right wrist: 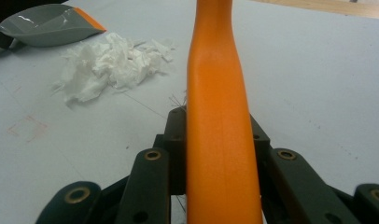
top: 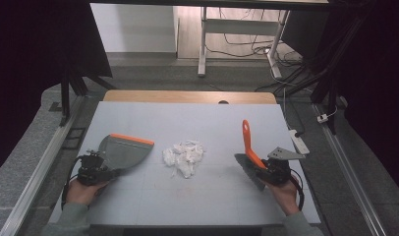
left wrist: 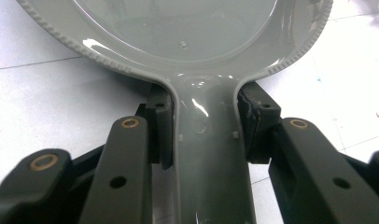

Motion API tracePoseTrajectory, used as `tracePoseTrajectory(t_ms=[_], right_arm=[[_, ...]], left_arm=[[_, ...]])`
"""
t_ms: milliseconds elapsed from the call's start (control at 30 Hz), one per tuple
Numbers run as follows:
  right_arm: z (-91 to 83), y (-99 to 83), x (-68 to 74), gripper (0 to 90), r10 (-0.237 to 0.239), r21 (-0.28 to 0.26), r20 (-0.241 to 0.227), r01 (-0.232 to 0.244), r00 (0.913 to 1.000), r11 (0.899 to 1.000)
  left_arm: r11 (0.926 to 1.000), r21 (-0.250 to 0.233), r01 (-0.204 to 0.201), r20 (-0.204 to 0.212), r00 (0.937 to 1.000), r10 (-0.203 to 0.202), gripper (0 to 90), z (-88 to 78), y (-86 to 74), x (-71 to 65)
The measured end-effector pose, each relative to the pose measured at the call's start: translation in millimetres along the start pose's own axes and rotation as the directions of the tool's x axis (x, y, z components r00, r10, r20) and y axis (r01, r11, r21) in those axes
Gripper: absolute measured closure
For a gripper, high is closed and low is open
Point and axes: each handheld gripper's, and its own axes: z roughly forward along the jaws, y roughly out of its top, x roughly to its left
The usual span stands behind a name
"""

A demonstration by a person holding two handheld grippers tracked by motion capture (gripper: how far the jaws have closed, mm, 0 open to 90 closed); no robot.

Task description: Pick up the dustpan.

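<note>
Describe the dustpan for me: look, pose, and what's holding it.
The dustpan is glossy grey plastic with an orange strip along its front lip and a ribbed rim around the scoop. It sits low on the table's left side, lip facing the pile of white paper scraps but apart from it. The left hand-held gripper is shut on its handle, pads pressing both sides.

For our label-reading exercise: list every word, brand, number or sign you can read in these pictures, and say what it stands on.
None: no readable text on the grey dustpan, the orange brush handle, the torn white paper or the table.
</note>
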Motion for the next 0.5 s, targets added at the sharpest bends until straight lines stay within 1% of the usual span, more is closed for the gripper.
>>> tracePoseTrajectory(t_ms=[167, 233, 500], right_arm=[[-0.9, 0.2, -0.5, 70.1, 0.003, -0.001, 0.000, -0.003, 1.0000, 1.000], [-1.1, 0.3, -0.2, 70.1, 0.004, -0.003, 0.002, -0.004, 1.0000, 1.000], [-1.9, 0.6, -0.9, 70.1, 0.006, -0.009, 0.003, -0.006, 1.0000, 1.000]], left_arm=[[0.9998, -0.022, -0.002, -0.001, 1.0000, 0.002, 61.1, -2.9, -0.3, 1.2], [0.9994, -0.032, -0.008, -0.004, 1.0000, 0.008, 61.1, -4.5, -0.5, 1.1], [0.9964, -0.079, -0.032, 0.010, 0.9994, 0.033, 61.1, -10.5, -1.2, 2.4]])
